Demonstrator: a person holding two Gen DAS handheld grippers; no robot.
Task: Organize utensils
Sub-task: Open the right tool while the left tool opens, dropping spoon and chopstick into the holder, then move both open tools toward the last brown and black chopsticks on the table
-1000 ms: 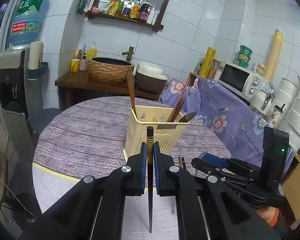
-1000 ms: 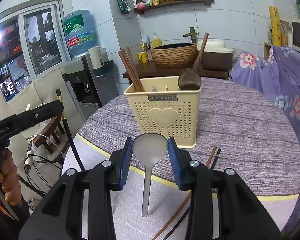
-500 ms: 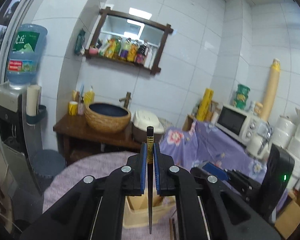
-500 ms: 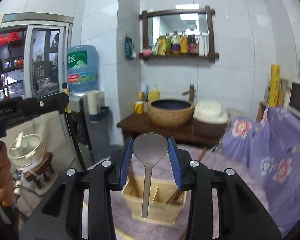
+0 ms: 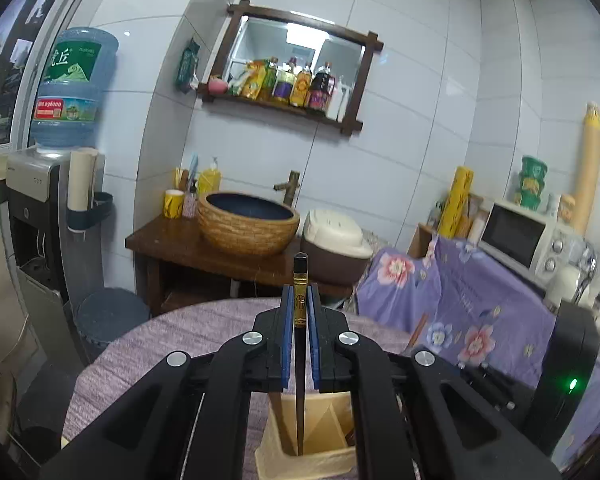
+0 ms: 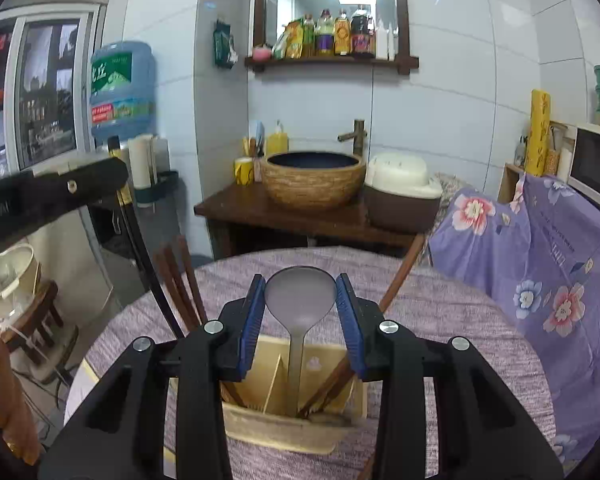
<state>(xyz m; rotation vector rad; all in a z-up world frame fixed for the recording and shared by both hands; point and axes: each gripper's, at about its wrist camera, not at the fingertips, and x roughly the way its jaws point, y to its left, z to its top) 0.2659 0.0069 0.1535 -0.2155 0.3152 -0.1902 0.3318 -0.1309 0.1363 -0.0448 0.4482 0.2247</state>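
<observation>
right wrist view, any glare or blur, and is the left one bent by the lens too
Right wrist view: ceiling light glares in the mirror; spoon bowl looks soft and hazy, right gripper sharp. Left wrist view: wall tile lines bow strongly, dark corners; chopstick and left gripper sharp, mirror mildly bright.

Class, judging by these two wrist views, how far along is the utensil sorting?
Done: brown chopsticks and a wooden-handled utensil already stand in the cream utensil holder. In hand: the left hand-held gripper clamps a black chopstick; the right hand-held gripper grips a grey spoon. Left: lowering both into the compartments.
</observation>
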